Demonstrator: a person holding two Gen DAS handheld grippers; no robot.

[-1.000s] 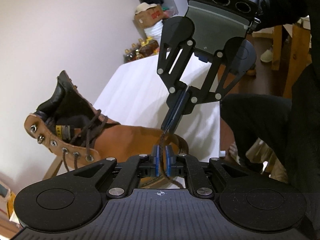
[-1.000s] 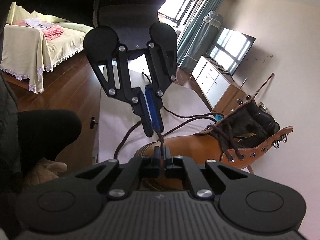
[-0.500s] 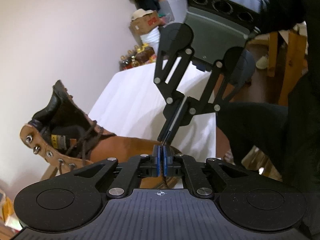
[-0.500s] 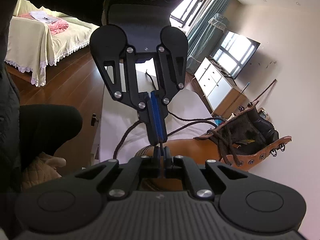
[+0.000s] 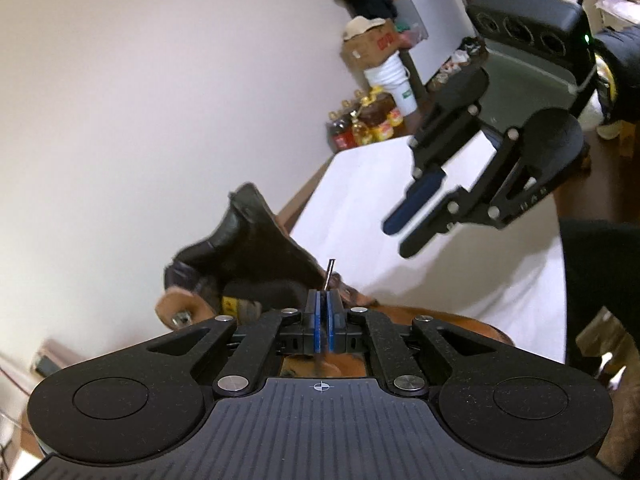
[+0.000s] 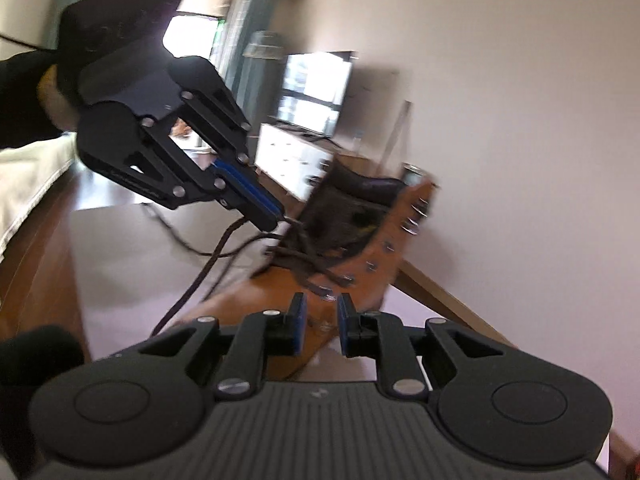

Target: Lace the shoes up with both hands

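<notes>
My left gripper (image 5: pixel 323 312) clamps the dark brown lace's tip (image 5: pixel 330 273), my right gripper (image 6: pixel 322 322) is opening empty, and the tan leather boot's (image 6: pixel 360 252) upper hooks remain unlaced.

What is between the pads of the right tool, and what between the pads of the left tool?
Right tool: nothing, its jaws are opening, as the right wrist view shows. Left tool: shut on the lace tip, seen in the left wrist view.

Right gripper (image 6: pixel 322 322) jaws opening, nothing between them, tan boot (image 6: pixel 360 248) just past the tips. Left gripper (image 6: pixel 276 216) closed on the dark lace (image 6: pixel 208 268) end beside the boot tongue. Lace trails over white table (image 6: pixel 132 248). Blurred.
</notes>
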